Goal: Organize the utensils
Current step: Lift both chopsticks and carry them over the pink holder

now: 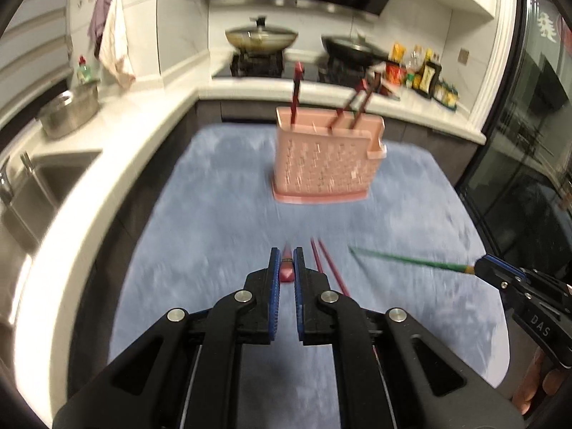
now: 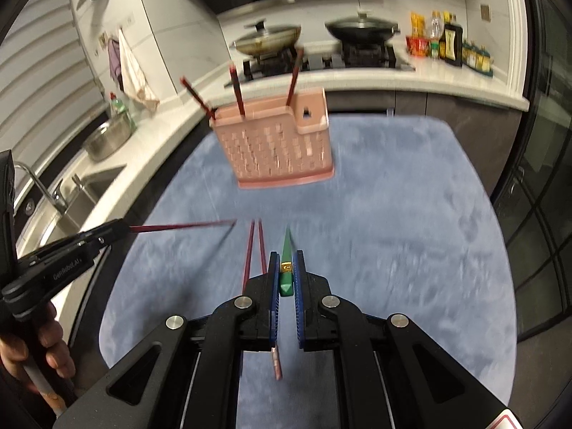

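A pink perforated utensil holder point(image 1: 325, 164) stands on the blue mat point(image 1: 214, 214) with three dark red chopsticks point(image 1: 296, 89) upright in it; it also shows in the right wrist view point(image 2: 279, 146). My left gripper point(image 1: 286, 261) is shut on a dark red chopstick point(image 1: 287, 271), held above the mat; the right wrist view shows that chopstick point(image 2: 178, 227) pointing right. My right gripper point(image 2: 286, 261) is shut on a green chopstick point(image 2: 286, 271), which the left wrist view shows point(image 1: 404, 259) pointing left. Two red chopsticks point(image 1: 327, 264) lie on the mat between the grippers.
A white counter point(image 1: 107, 164) with a sink point(image 1: 39, 186) and a steel bowl point(image 1: 69, 112) runs along the left. A stove with two lidded pans point(image 1: 261, 37) and several bottles point(image 1: 425, 71) are behind. A dark glass door point(image 1: 529, 143) is on the right.
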Demonstrator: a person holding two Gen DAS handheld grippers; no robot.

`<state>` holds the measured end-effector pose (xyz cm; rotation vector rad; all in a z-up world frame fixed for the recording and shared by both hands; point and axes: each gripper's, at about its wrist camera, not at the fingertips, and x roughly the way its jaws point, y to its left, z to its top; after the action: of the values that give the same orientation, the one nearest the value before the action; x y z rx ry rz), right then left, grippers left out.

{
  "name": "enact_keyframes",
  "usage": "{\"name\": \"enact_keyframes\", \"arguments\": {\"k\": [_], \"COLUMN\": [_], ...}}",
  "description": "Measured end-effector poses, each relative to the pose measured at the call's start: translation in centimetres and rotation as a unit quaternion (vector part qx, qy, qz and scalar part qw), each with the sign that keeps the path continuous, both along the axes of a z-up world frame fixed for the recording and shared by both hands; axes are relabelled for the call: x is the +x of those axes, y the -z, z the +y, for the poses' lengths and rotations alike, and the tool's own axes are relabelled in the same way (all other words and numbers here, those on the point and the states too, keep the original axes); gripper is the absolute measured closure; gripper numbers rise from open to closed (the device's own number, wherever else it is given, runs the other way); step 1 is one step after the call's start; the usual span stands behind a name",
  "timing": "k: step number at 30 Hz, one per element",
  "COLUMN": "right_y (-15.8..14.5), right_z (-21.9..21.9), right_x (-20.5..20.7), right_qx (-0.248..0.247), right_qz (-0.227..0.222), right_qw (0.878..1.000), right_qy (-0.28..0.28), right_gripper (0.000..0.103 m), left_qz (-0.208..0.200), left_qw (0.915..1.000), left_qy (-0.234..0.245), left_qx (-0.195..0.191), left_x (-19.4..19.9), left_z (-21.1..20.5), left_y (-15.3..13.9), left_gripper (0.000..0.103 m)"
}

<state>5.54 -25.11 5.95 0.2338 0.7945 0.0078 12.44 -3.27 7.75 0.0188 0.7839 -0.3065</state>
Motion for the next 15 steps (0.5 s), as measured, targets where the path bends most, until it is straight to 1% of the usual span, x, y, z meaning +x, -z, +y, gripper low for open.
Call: {"name": "enact_keyframes", "arguments": {"k": [6, 9, 15], "right_y": [-2.9, -4.2, -8.2], "right_z": [-0.9, -1.2, -2.6], "right_x": [2.4, 3.4, 5.9], "right_qx": [-0.007, -0.007, 0.002], "right_qz": [-0.039, -0.054, -0.101], "right_qw": [0.999, 0.998, 0.995], "right_qy": [0.005, 0.006, 0.014], "right_gripper": [0.096, 0.096, 0.096], "left_qz": [-0.04, -0.055, -0.102], "left_qw": [0.9991, 0.9983, 0.9941], "left_qy": [-0.01, -0.011, -0.005], "left_qx": [-0.006, -0.016, -0.036], "left_x": [3.0, 4.4, 6.7], "left_z": [0.0, 0.0, -0.5], "left_y": [-3.6, -5.6, -10.9], "left_gripper": [0.096, 0.096, 0.096]}}
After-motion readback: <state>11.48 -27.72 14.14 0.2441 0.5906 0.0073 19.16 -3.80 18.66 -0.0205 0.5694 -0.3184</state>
